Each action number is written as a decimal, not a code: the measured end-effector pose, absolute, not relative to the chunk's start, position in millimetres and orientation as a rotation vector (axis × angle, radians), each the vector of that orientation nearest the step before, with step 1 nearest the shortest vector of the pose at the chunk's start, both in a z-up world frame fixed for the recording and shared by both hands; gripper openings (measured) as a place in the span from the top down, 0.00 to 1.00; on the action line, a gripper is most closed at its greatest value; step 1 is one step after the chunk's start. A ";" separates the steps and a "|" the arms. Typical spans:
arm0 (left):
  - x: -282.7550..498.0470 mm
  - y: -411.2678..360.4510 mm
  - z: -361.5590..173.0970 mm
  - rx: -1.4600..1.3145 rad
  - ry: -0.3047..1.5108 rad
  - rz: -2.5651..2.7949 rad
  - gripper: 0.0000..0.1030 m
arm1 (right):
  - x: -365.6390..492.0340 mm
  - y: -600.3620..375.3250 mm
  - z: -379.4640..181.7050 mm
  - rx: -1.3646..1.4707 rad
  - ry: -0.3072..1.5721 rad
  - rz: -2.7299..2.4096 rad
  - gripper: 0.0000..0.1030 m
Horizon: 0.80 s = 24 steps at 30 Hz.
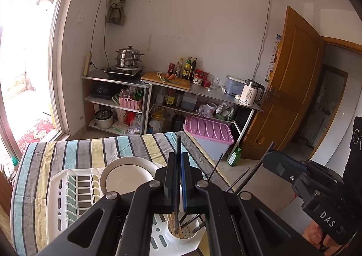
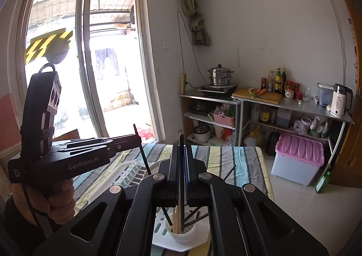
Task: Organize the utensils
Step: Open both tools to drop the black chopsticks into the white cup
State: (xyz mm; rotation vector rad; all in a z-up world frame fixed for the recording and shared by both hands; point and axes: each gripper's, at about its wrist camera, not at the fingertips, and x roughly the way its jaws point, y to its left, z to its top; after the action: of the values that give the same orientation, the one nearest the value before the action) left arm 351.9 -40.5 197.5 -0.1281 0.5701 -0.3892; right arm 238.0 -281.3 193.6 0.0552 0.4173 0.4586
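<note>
Left wrist: left gripper (image 1: 178, 174) clamps a dark chopstick (image 1: 178, 149); right gripper (image 2: 181, 172) clamps another above the white cup (image 2: 182, 234)

You see a cloth (image 1: 90, 149) striped grey, teal, yellow and white, a white rack (image 1: 67, 190), a white plate (image 1: 126, 177), a black chopstick (image 1: 178, 165), black grippers, a lilac bin lid (image 2: 301, 148).

2 grippers, left (image 1: 178, 179) and right (image 2: 181, 177), each clamping 1 black chopstick, 1 white plate (image 1: 129, 172), 1 white dish rack (image 1: 74, 190), 1 utensil cup (image 2: 181, 232), 1 kettle (image 1: 250, 93)
</note>
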 end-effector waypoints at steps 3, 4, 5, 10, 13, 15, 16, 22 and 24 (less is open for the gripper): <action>358.0 -40.2 184.5 -0.129 0.597 -0.386 0.97 | 244.7 -282.2 182.4 0.061 0.443 0.456 0.97; 359.6 -40.0 179.7 -0.128 0.606 -0.382 0.97 | 246.8 -282.5 179.3 0.064 0.452 0.454 0.97; 361.3 -39.8 175.6 -0.127 0.614 -0.379 0.97 | 248.2 -283.1 176.0 0.066 0.459 0.454 0.97; 367.5 -37.9 159.5 -0.130 0.642 -0.365 0.97 | 256.0 -286.7 162.2 0.075 0.491 0.444 0.97; 368.8 -35.5 155.7 -0.133 0.642 -0.361 0.97 | 258.8 -289.2 155.4 0.080 0.509 0.438 0.97; 369.5 -35.4 154.4 -0.130 0.643 -0.357 0.97 | 261.7 -290.6 151.7 0.083 0.520 0.434 0.97; 370.3 -36.0 153.7 -0.130 0.647 -0.355 0.97 | 262.5 -291.4 150.5 0.083 0.520 0.431 0.97; 378.4 -38.3 141.1 -0.113 0.670 -0.332 0.97 | 266.6 -295.6 150.2 0.086 0.524 0.412 0.97; 379.0 -37.8 141.0 -0.125 0.668 -0.336 0.97 | 266.9 -297.6 150.2 0.093 0.530 0.409 0.97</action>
State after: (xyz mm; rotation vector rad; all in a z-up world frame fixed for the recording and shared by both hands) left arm 379.0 -37.8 141.0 -0.1253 0.6684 -0.3357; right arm 266.9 -297.6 150.2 0.0933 0.5296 0.4088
